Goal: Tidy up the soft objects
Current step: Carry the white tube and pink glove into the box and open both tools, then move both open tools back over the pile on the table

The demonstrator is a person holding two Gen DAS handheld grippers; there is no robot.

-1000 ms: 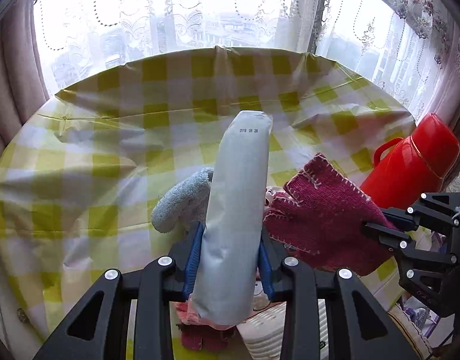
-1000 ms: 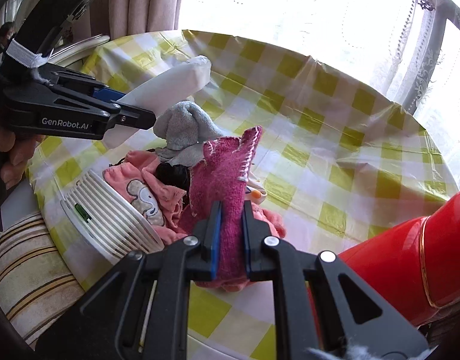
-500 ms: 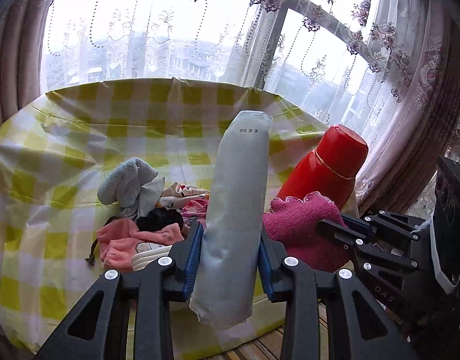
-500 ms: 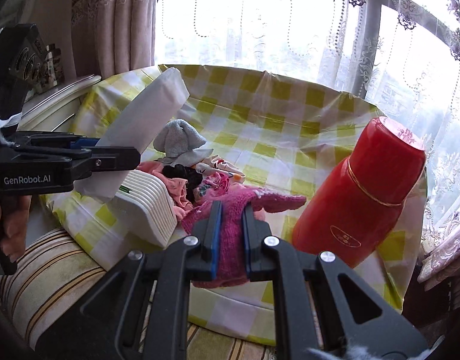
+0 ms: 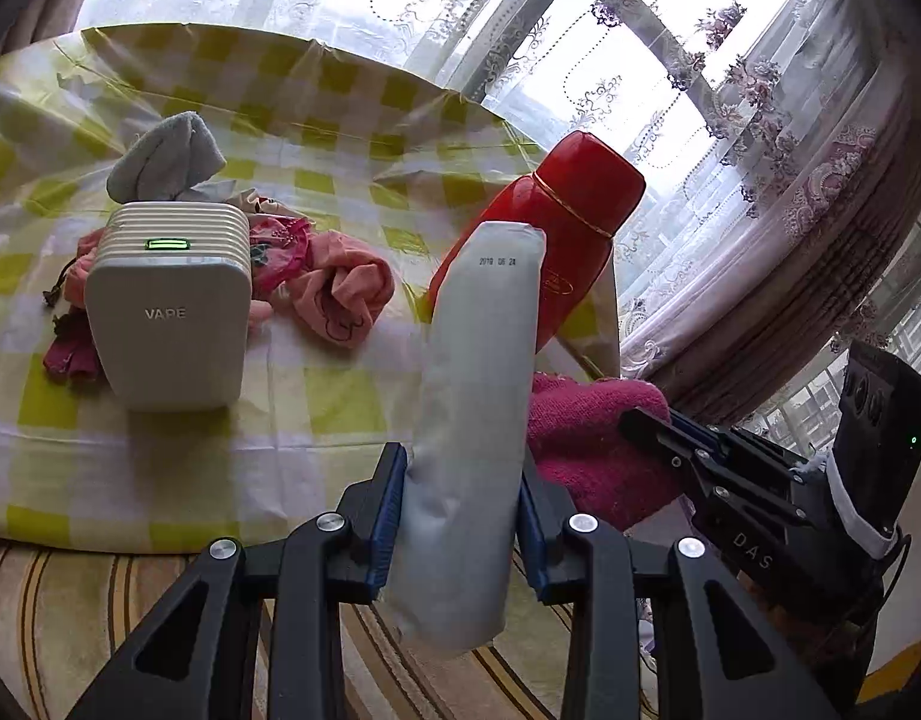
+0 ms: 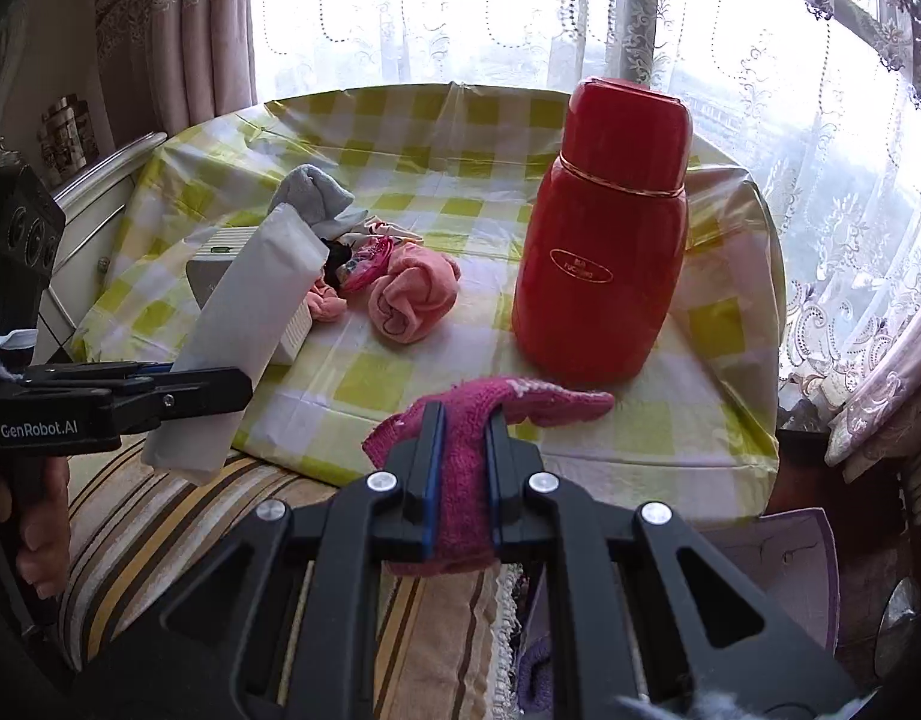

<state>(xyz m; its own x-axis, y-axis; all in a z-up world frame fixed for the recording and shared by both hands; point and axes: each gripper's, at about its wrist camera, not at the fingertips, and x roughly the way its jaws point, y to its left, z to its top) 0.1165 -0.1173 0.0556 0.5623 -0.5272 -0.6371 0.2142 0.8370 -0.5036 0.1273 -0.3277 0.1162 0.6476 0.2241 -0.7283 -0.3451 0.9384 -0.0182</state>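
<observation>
My left gripper point(image 5: 460, 516) is shut on a long white soft pack point(image 5: 478, 396), held upright off the table's front edge; the pack also shows in the right wrist view point(image 6: 244, 324). My right gripper point(image 6: 463, 480) is shut on a magenta knitted glove point(image 6: 490, 414), held over the table's front edge; the glove shows in the left wrist view point(image 5: 586, 438) too. A pile of soft things lies on the checked tablecloth point(image 6: 400, 372): a rolled pink cloth point(image 6: 412, 294), a grey sock point(image 5: 160, 162) and pink garments point(image 5: 334, 282).
A tall red thermos point(image 6: 604, 228) stands at the table's right. A white ribbed device with a green light point(image 5: 169, 306) stands in front of the pile. A striped cushion point(image 6: 160, 510) lies below the table edge. Lace curtains hang behind.
Both grippers have pulled back from over the table to its front edge, carrying the white pack and the magenta glove away from the pile.
</observation>
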